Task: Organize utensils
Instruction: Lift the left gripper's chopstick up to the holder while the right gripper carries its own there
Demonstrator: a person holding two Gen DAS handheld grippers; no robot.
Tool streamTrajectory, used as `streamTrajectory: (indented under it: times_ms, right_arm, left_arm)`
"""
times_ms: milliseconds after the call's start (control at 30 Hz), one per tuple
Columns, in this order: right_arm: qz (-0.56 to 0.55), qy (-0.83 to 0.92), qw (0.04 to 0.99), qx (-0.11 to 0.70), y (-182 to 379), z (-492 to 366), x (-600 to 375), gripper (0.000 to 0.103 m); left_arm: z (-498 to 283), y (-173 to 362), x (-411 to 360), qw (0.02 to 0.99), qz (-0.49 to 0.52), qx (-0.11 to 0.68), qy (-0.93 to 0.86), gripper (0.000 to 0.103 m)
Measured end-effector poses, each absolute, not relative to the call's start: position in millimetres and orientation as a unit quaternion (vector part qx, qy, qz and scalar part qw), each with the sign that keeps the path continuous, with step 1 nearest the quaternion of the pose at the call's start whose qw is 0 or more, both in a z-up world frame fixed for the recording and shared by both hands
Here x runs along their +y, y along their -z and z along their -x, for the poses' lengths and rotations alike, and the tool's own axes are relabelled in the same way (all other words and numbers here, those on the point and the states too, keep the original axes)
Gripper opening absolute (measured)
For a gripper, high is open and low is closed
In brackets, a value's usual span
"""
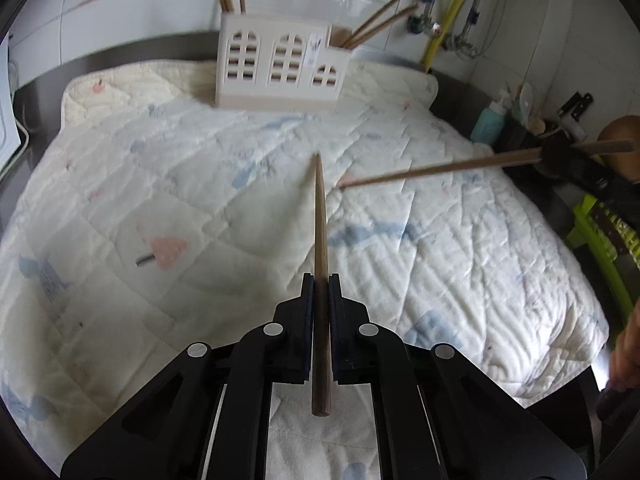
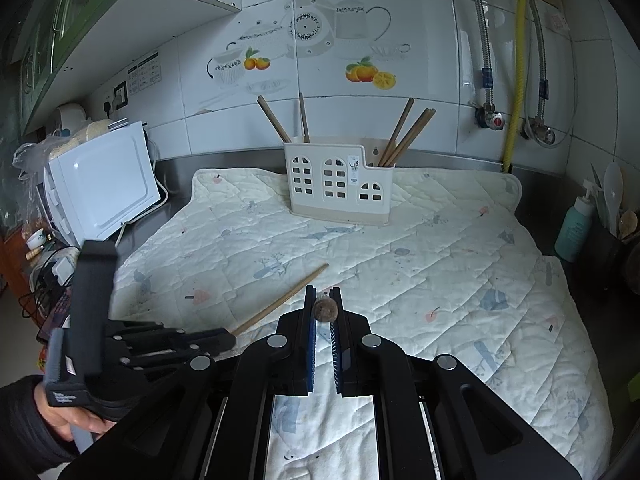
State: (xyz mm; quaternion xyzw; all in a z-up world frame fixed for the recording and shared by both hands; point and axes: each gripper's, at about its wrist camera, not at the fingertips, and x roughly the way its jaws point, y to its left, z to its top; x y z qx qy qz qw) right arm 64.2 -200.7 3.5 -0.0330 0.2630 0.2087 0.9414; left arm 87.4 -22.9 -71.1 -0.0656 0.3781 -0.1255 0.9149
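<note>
In front of the white utensil holder (image 2: 339, 182), well short of it over the quilted mat (image 1: 200, 200), the left gripper (image 1: 319, 280) pinches one chopstick (image 1: 320, 240) and the right gripper (image 2: 324, 292) another (image 1: 440, 168) (five already stand inside). I'd tip each upright over a compartment before letting go.

The soft quilt (image 2: 400, 280) is bare and wide open in the middle, so a hand can pass there, but the white holder (image 2: 338, 180) with sticks (image 2: 404, 134) poking out stands at the back, the microwave (image 2: 100, 184) blocks the left, and a bottle (image 2: 574, 228) crowds the right.
</note>
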Motion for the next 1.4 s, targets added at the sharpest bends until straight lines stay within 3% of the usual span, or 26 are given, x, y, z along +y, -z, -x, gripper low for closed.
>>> streamTrajectory:
  times_ms: [633,1100,1400]
  right_arm:
    - [0.035,-0.248,0.935,0.25,-58.5,-108.9,-198.2,0.006]
    - [0.075,-0.221,0.948,0.218,-163.3,-211.2,-194.7,0.006]
    - [0.094,-0.197,0.945,0.242,-160.9,-277.7,-180.7,0.006]
  left_arm:
    - [-105.0,6.1,-7.1,0.939,0.046,0.309,0.141,0.005]
    - [-163.6,-48.4,2.6,0.946,0.032,0.286,0.15,0.005]
    - [-204.8,-102.3,7.9,0.962,0.021,0.237,0.135,0.005]
